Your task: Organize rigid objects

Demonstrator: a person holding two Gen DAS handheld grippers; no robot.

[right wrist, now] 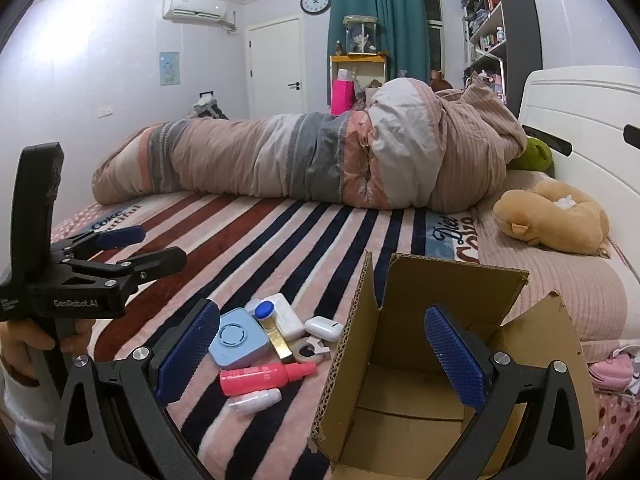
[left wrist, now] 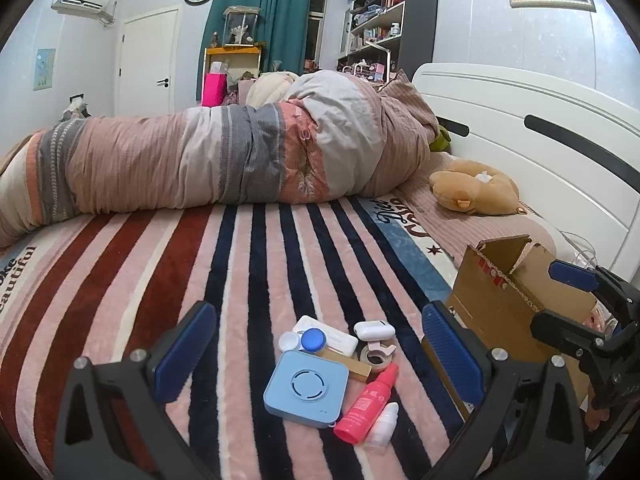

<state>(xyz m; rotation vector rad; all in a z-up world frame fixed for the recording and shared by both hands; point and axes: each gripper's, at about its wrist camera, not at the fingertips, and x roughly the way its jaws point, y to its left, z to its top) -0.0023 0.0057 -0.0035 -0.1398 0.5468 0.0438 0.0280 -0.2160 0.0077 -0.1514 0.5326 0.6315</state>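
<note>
Cardboard box (right wrist: 420,360) stands open, nothing visible inside.

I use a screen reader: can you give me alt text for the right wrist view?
The open right claw hovers over an empty cardboard box on a striped bed blanket. Left of the box lie a blue square device, pink bottle and other small items.

Upright flaps (right wrist: 360,320) beside open box (right wrist: 400,436)
</note>
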